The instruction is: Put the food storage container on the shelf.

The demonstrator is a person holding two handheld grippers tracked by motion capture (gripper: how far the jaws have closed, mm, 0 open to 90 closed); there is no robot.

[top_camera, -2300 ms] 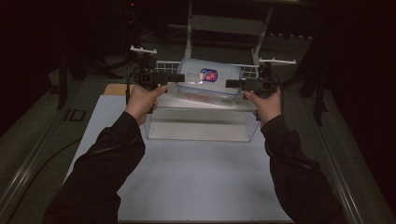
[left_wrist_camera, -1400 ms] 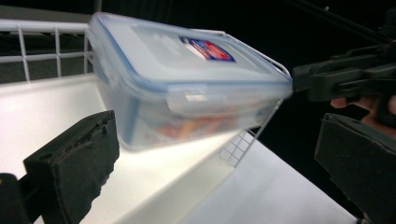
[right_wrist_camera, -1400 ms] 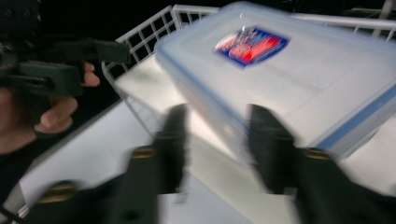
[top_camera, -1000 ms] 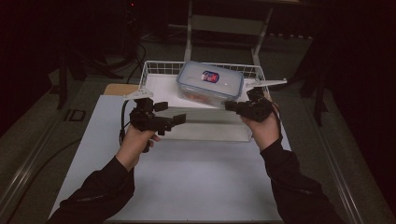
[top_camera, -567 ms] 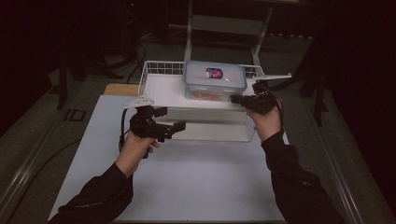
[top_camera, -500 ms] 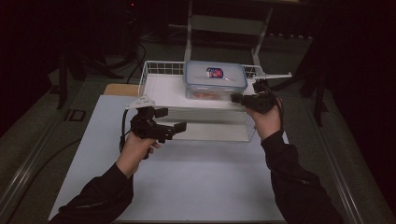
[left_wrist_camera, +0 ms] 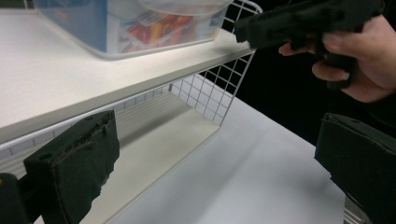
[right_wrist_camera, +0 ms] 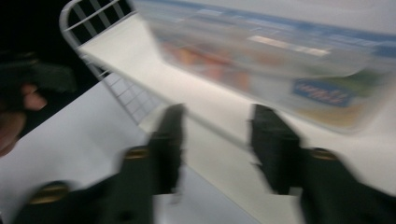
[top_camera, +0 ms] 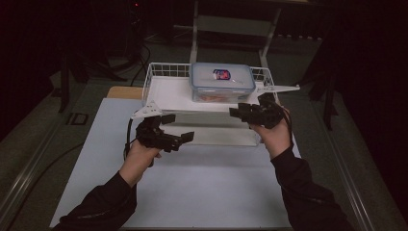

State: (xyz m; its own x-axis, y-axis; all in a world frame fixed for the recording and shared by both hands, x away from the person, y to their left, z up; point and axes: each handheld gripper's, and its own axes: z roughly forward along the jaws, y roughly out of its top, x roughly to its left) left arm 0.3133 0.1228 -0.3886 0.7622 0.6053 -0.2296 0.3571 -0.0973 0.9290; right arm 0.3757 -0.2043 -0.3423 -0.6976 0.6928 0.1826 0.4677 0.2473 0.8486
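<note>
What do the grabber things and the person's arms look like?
Both are black. The left gripper has thick, blocky foam-like pads, a pale three-cornered plate on top and a black cable trailing from it. The right gripper also carries a pale plate. The person wears dark long sleeves.

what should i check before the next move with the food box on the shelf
1. Food box rests flat on the top shelf: ok.
2. Lid seated on the box: looks ok from the high view; clips cannot tell.
3. Right gripper free of the box: ok, its jaws have just been opening, nothing between them.
4. Left gripper open and empty: ok, it hangs in front of the rack, off the box.
5. Box well inside the shelf's front edge: cannot tell, it sits close to that edge.
6. Table in front of the rack free for the hands: ok.
</note>
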